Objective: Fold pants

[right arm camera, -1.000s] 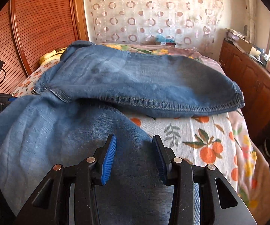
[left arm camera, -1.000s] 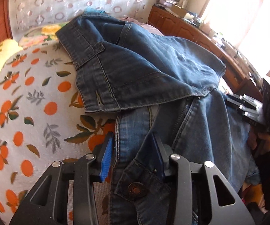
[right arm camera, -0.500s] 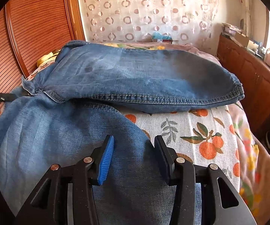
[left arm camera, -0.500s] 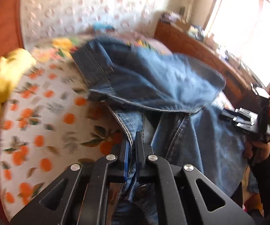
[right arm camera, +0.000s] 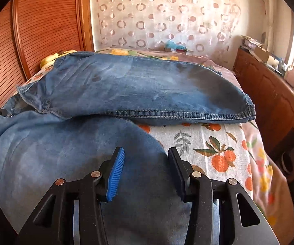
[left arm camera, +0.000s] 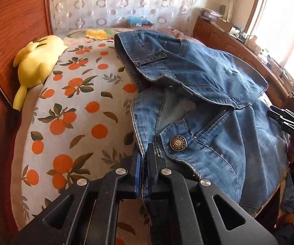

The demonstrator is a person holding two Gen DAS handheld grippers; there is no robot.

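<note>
Blue jeans lie crumpled on a bed, one half flopped over the other, the brass button facing up. My left gripper is shut on the waistband edge just left of that button, the denim pinched between its pads. In the right wrist view one darker leg lies across the bed and a paler leg spreads toward me. My right gripper stands open over the paler leg, its pads not pressing the cloth. That same right gripper shows at the far right of the left wrist view.
The bed cover is white with an orange-fruit print. A yellow plush toy rests against the wooden headboard. A cluttered wooden dresser runs along the bed's right side, below a bright window.
My left gripper went from open around the waistband to shut on its edge, then shifted sideways with it, spreading the fly and button flat. The right gripper barely moved.
</note>
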